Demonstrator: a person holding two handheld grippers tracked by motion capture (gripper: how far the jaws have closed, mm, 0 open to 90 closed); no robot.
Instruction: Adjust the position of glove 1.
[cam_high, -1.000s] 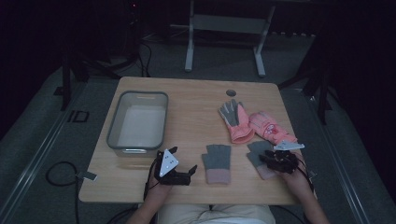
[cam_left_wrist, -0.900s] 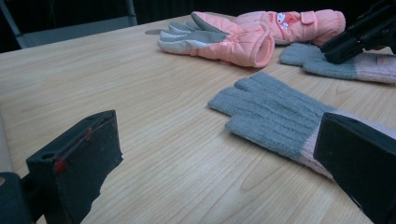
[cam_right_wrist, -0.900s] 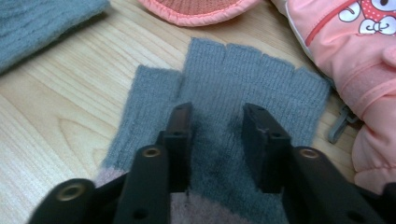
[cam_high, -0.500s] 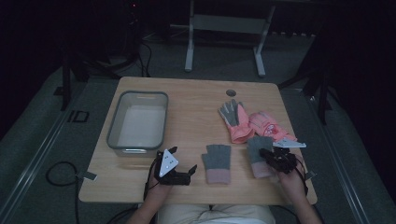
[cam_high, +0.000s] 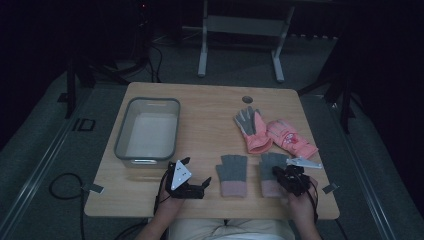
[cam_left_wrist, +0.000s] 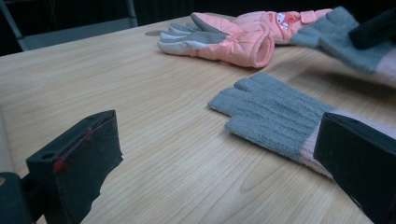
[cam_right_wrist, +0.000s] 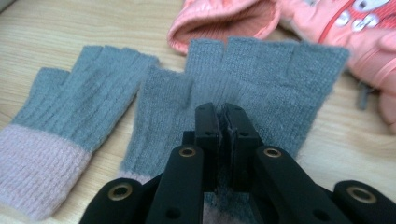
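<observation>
1. Since a second ago my right gripper (cam_high: 280, 176) has slid across the counter (cam_high: 210, 107) toward the middle, dragging the grey knit glove (cam_right_wrist: 261, 88) with it. That glove now lies close beside its twin (cam_high: 231, 174) near the front edge. My right jaws have just been closing and now stand pinched together, with a fold of the glove's knit between them just above its pale pink cuff.

2. My left gripper (cam_high: 194, 174) has not moved. It rests on the counter beside the twin glove, jaws wide apart and holding nothing; in the left gripper view the twin glove's cuff lies right by one jaw.

3. I judge the step in hand to be pairing the two grey gloves, with the right one held and partly lifted, as the left gripper view shows.

4. The next move calls for keeping the pinch firm and laying the held glove square with its twin. The knit is limp and may slip or bunch.

5. Two pink padded gloves (cam_high: 274, 133) lie farther back on the right; one carries a small cartoon patch, no words readable. The grey bin (cam_high: 146, 131) at the left shows no label I can read.
</observation>
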